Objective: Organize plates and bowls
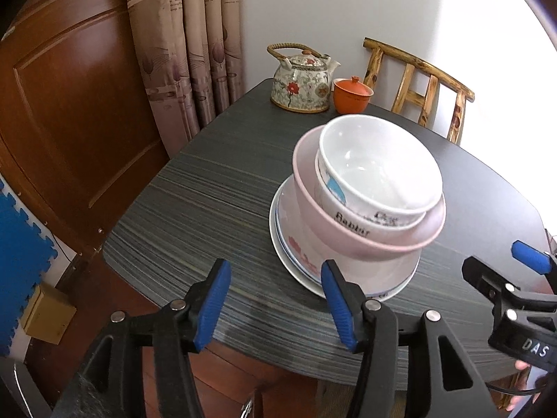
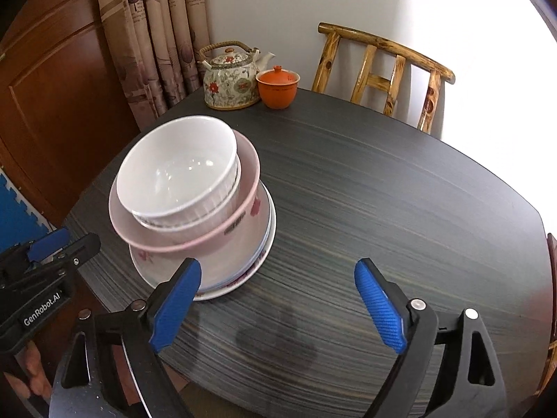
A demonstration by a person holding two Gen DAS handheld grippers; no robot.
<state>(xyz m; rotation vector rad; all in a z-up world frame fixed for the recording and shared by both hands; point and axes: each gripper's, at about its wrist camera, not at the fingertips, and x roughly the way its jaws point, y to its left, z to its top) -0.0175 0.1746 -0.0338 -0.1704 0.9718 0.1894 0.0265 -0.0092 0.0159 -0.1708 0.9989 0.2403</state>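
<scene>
A stack of dishes stands on the dark table (image 1: 209,216): white plates (image 1: 296,268) at the bottom, a pink bowl (image 1: 348,240) on them, and white bowls (image 1: 379,170) nested on top. My left gripper (image 1: 275,275) hovers open just in front of the stack's left side, with nothing between its blue pads. In the right wrist view the same stack (image 2: 188,205) sits at the left. My right gripper (image 2: 278,275) is open wide over bare table beside it, its left pad (image 2: 177,299) in front of the plates' rim. Each gripper shows at the edge of the other's view.
A flowered teapot (image 1: 301,82) and an orange lidded cup (image 1: 351,94) stand at the table's far corner. A wooden chair (image 2: 383,73) is behind the table. A curtain (image 1: 195,35) and a wooden door (image 1: 69,104) lie to the left.
</scene>
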